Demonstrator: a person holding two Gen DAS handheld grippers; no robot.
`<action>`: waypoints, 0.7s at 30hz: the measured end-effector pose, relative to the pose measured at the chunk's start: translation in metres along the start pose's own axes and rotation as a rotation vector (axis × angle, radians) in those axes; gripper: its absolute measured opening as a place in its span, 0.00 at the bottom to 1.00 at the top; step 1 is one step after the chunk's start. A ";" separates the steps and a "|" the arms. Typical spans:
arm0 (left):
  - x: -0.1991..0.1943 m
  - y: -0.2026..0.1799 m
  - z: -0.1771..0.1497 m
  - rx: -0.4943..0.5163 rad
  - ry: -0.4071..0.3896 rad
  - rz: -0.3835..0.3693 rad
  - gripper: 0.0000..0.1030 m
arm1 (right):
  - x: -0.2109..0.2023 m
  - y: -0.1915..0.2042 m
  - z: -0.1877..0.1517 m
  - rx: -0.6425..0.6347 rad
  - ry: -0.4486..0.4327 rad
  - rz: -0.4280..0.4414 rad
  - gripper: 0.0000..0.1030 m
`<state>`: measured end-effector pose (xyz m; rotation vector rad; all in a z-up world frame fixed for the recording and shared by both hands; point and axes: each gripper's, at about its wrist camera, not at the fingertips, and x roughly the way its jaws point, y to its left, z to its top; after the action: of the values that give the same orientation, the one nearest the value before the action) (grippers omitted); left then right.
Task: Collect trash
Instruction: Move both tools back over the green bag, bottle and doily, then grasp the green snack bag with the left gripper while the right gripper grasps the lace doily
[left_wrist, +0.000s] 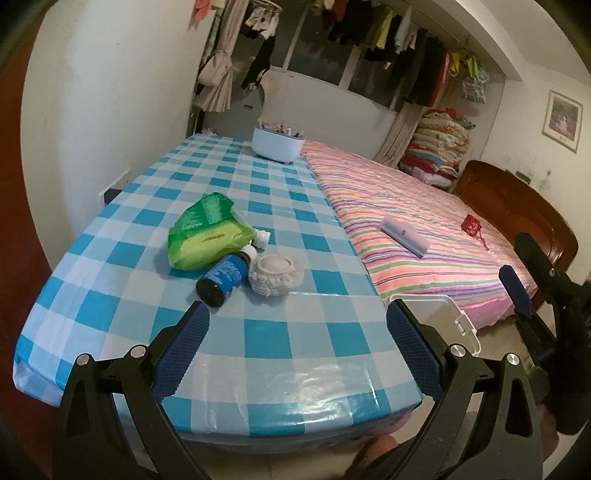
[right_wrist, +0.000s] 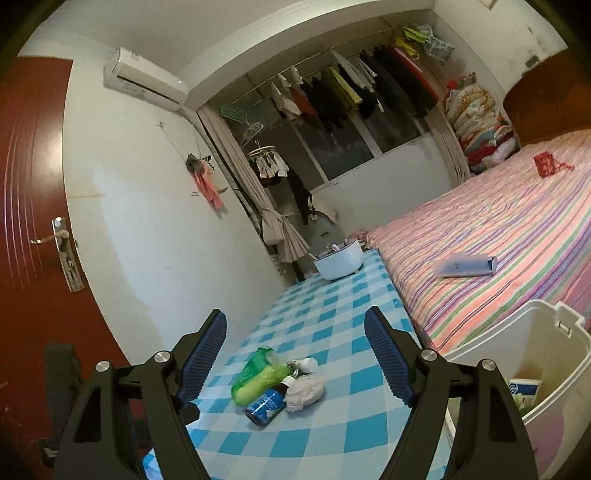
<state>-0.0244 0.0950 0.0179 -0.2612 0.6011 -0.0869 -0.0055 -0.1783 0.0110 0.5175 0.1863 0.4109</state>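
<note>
On the blue-checked table (left_wrist: 258, 325) lie a green spouted pouch (left_wrist: 201, 232), a dark bottle with a blue label (left_wrist: 221, 278) on its side, and a white lace-trimmed round thing (left_wrist: 275, 275), all touching. The pouch (right_wrist: 258, 376), the bottle (right_wrist: 266, 404) and the lace thing (right_wrist: 306, 391) also show in the right wrist view. My left gripper (left_wrist: 295, 325) is open and empty, short of the pile. My right gripper (right_wrist: 295, 354) is open and empty, above the pile; it shows in the left wrist view (left_wrist: 524, 273). A clear plastic bin (right_wrist: 546, 354) with some trash inside stands right of the table; it also shows in the left wrist view (left_wrist: 443, 314).
A white tub (left_wrist: 277, 146) with small items stands at the table's far end. A bed with a striped cover (left_wrist: 424, 229) lies right of the table, with a pale box (left_wrist: 404, 234) and a red pouch (left_wrist: 472, 223) on it. A red door (right_wrist: 33, 221) is at left.
</note>
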 end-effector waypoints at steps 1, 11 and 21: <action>-0.001 -0.004 0.000 0.013 -0.001 -0.003 0.93 | -0.002 -0.002 0.002 0.006 -0.002 0.000 0.73; -0.014 -0.028 0.000 0.100 -0.047 -0.052 0.93 | -0.025 -0.003 0.013 -0.018 0.019 -0.061 0.73; -0.022 0.034 -0.008 0.105 -0.069 0.090 0.93 | 0.003 0.023 -0.033 -0.185 0.159 0.018 0.75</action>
<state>-0.0469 0.1298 0.0150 -0.1351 0.5376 -0.0227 -0.0194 -0.1439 -0.0054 0.3049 0.2946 0.4817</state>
